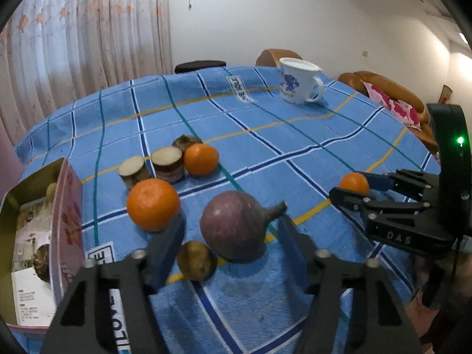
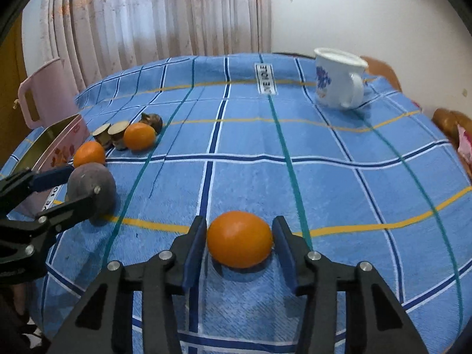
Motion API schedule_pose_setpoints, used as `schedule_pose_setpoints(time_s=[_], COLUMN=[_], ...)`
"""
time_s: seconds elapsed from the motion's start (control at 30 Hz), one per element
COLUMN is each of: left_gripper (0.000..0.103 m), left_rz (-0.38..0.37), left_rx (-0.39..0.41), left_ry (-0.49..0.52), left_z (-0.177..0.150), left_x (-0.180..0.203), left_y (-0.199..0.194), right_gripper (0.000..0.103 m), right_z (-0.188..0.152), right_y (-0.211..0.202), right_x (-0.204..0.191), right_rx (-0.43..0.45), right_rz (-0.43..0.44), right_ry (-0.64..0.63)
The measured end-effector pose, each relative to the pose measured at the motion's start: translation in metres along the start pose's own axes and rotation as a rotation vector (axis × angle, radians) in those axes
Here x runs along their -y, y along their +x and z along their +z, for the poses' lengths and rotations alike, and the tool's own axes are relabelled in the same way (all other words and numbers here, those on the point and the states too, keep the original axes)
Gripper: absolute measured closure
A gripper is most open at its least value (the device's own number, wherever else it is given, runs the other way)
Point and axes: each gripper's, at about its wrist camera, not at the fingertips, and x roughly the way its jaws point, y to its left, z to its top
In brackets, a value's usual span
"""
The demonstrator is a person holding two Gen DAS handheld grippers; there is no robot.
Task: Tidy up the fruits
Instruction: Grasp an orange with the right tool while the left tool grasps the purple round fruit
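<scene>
The left tongs [image 1: 231, 237] are set around a purple fruit [image 1: 234, 225], which rests on the blue checked cloth [image 1: 265, 147]; its stem reaches the right pad, while the left pad [image 1: 165, 250] looks just clear of the rind, so the jaws are read as open around it rather than clamped. A small brown fruit [image 1: 196, 261] lies low between these fingers, touching the purple one. An orange [image 1: 153, 205] sits just beyond the left finger, and further ahead a second orange [image 1: 201, 159] is grouped with two cut brown pieces [image 1: 168, 163] and a rough brown lump [image 1: 185, 141]. A pink box [image 1: 69, 221] stands to the left of these tongs (paper and some items are seen inside). The right tongs [image 2: 239, 240] are closed on a third orange [image 2: 239, 239], both blue pads being pressed against its sides on the cloth. A white mug [image 2: 339, 78] stands far ahead, to the right of both tongs.
</scene>
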Motion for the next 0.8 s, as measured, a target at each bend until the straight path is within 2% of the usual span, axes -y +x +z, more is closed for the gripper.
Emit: schedule_pose_setpoints(time_s=[0.03, 0.33, 0.53, 0.6, 0.8], left_gripper=[0.052, 0.054, 0.056, 0.060, 0.062], left_rz=[-0.004, -0.005, -0.007, -0.011, 0.000], left_rx=[-0.007, 0.007, 0.062, 0.082, 0.089], left_ry=[-0.007, -0.017, -0.008, 0.003, 0.025], left_z=[0.000, -0.002, -0.003, -0.004, -0.004], left_x=[-0.001, -0.005, -0.003, -0.002, 0.004], left_y=[0.001, -0.002, -0.012, -0.015, -0.016], right_gripper=[0.058, 0.059, 0.059, 0.059, 0.059], right_z=[0.000, -0.004, -0.006, -0.007, -0.007], right_y=[0.000, -0.014, -0.023, -0.026, -0.026], right_x=[-0.001, -0.004, -0.008, -0.008, -0.008], right_rx=[0.001, 0.081, 0.145, 0.165, 0.171], right_rz=[0.002, 0.027, 0.037, 0.039, 0.035], right_ry=[-0.003, -0.018, -0.040, -0.044, -0.048])
